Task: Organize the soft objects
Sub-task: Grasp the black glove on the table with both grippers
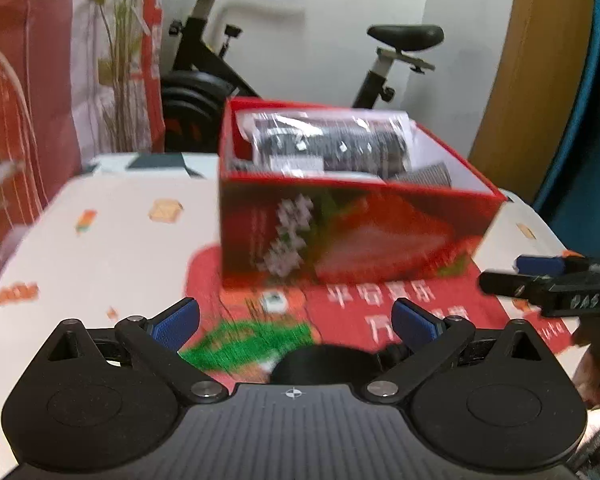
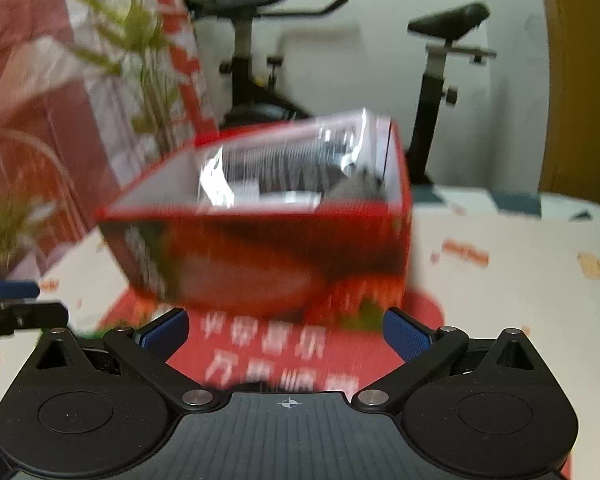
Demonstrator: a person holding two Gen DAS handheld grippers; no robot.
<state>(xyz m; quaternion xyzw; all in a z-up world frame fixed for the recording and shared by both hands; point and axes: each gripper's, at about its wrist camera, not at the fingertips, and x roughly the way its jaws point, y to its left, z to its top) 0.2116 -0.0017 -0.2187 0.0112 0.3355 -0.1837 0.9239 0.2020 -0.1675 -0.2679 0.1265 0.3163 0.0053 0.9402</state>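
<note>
A red box with a strawberry print (image 1: 352,232) stands on a red printed mat (image 1: 400,312) on the table. In it lie dark soft items in clear plastic wrap (image 1: 328,144) and a grey rolled item (image 1: 430,174). My left gripper (image 1: 296,322) is open and empty, a little in front of the box. My right gripper (image 2: 286,332) is open and empty, also in front of the box (image 2: 268,248), whose wrapped items (image 2: 292,168) show blurred. The right gripper also shows at the right edge of the left wrist view (image 1: 540,280).
The table has a white cloth with small orange prints (image 1: 100,248). An exercise bike (image 1: 228,60) stands behind the table. A plant (image 2: 148,60) and a red-and-white curtain (image 1: 28,80) are at the left. A wooden door (image 1: 540,60) is at the right.
</note>
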